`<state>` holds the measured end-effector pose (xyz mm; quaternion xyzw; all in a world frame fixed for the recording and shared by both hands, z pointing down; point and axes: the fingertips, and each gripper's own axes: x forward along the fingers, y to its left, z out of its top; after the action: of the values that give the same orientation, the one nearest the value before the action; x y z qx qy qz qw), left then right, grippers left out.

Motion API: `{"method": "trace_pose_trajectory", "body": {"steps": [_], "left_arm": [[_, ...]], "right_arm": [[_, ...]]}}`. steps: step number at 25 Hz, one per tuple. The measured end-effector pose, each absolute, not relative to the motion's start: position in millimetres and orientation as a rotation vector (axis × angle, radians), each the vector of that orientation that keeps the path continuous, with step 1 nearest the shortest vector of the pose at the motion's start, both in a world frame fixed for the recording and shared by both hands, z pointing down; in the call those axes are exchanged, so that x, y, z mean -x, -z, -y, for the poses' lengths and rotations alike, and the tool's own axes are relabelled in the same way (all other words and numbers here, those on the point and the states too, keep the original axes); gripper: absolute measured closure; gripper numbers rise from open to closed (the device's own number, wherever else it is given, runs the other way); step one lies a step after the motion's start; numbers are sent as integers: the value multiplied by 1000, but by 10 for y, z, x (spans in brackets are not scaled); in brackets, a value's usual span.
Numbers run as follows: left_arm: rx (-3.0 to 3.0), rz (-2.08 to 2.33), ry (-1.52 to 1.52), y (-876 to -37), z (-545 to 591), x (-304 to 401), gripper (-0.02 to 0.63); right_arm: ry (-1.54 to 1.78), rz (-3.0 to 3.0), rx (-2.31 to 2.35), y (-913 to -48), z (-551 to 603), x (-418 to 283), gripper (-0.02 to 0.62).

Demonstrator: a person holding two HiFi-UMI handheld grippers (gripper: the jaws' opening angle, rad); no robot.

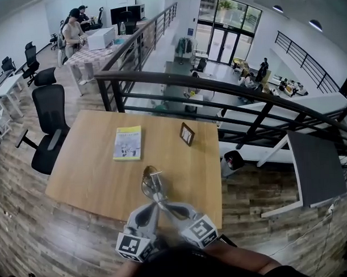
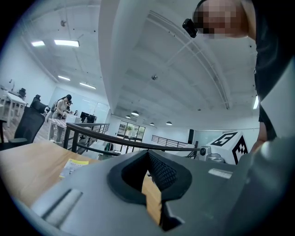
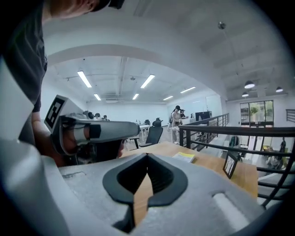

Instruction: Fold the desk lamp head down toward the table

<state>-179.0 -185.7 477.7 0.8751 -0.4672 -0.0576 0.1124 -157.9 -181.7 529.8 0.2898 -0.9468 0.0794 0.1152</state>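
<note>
Wooden table [image 1: 95, 166] beside a mezzanine railing [image 1: 217, 91] carries the desk lamp [image 1: 150, 183] close to its near edge, with a yellow booklet [image 1: 127, 143] and a small picture frame [image 1: 187, 133] farther back. Seen from steeply above, the lamp's slim arm runs from the near edge away toward a round part; its tilt cannot be judged. Left gripper [image 2: 148, 154] and right gripper [image 3: 147, 159] both have jaws together on nothing, tips converging just short of the lamp.

Right gripper [image 3: 147, 159], fingers shut together, empty, wooden table [image 3: 209, 162], yellow booklet [image 3: 184, 157]
</note>
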Motion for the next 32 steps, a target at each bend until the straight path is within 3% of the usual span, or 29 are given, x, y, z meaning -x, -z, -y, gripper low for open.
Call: {"method": "trace_pose_trajectory", "body": {"steps": [11,32], "left_arm": [[-2524,1424,178,-4854,1551,1538,604],[-2387,1698,142,-4922,-339,-178,604]], "right_arm": [[-228,2869,-815,-5136,1450,1299,592],[-207,2998,-570,-5097,-316,-409,592]]}}
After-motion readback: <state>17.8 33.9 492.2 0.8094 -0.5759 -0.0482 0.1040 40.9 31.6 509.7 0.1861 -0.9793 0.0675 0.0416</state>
